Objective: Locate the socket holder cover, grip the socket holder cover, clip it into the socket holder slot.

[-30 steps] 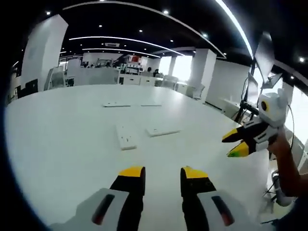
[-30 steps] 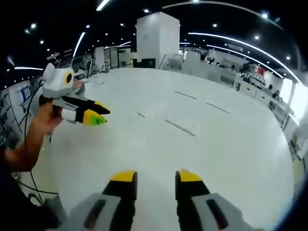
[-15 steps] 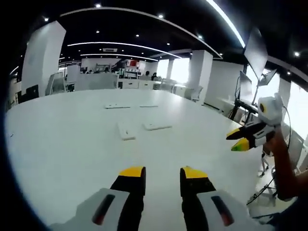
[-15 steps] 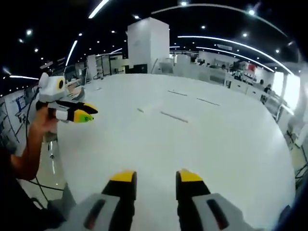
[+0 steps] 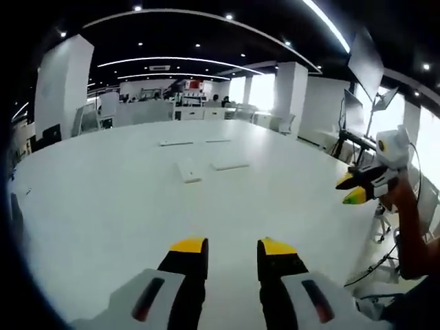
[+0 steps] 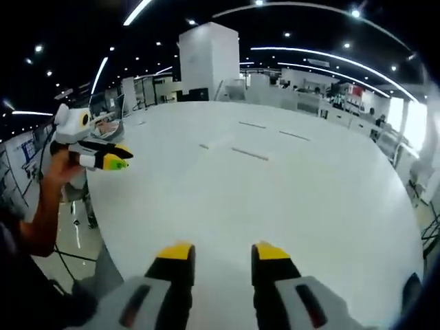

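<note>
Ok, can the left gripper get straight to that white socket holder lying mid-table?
Probably yes. The left gripper stands open and empty, and bare table lies between it and the socket holder. The right gripper hangs off to the side, out of the way.

The left hand-held gripper has two black jaws with yellow tips, set in pale grey housings that each carry a dark slot with a red mark; the right hand-held gripper is built the same. From the side, the right one shows a white body with yellow and green-tipped jaws. The person's forearms are bare, with dark clothing at the frame's lower edge.
</note>
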`<state>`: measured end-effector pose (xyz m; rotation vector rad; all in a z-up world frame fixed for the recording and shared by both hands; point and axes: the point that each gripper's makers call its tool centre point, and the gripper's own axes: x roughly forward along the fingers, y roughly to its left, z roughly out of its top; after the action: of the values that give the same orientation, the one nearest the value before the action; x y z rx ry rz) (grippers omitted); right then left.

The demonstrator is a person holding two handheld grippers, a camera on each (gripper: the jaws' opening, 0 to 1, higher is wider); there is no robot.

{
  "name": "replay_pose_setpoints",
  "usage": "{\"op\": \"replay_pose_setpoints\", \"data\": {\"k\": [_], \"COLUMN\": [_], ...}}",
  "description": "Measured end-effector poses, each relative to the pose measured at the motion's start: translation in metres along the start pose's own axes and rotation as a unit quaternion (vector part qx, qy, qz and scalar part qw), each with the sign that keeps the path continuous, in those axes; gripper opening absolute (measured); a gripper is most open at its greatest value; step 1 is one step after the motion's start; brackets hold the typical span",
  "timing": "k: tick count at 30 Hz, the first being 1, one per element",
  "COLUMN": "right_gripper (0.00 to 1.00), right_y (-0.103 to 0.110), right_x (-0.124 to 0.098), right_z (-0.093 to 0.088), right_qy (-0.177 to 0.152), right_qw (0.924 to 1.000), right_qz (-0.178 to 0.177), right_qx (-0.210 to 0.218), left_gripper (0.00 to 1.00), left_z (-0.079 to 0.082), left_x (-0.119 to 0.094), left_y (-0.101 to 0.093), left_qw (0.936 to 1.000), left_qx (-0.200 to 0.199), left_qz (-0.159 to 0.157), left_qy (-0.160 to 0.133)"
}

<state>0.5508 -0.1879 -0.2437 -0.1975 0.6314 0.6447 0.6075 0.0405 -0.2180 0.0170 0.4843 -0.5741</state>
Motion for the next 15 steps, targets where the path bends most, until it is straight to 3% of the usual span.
{"op": "replay_pose_setpoints", "data": {"k": [6,15], "right_gripper": [0.34,0.34], "right_y": [0.005,0.008], "right_x": [-0.011,-0.018], "right_z": [-0.014,-0.027], "right_qy": [0.006,-0.003], "right_qw": [1.0000,0.9997], "right_qz": [0.000,-0.006], "right_qx": [0.006,0.022], "left_gripper": [0.29,0.29], "left_z": [-0.007,-0.005], "left_x": [-0.001,0.000], "left_y": [-0.001,0.006], "left_qw": [0.9997,0.9996], "left_qx": [0.013,0.008], "left_qz": [0.006,0.025], "left_qy": [0.018,0.008]}}
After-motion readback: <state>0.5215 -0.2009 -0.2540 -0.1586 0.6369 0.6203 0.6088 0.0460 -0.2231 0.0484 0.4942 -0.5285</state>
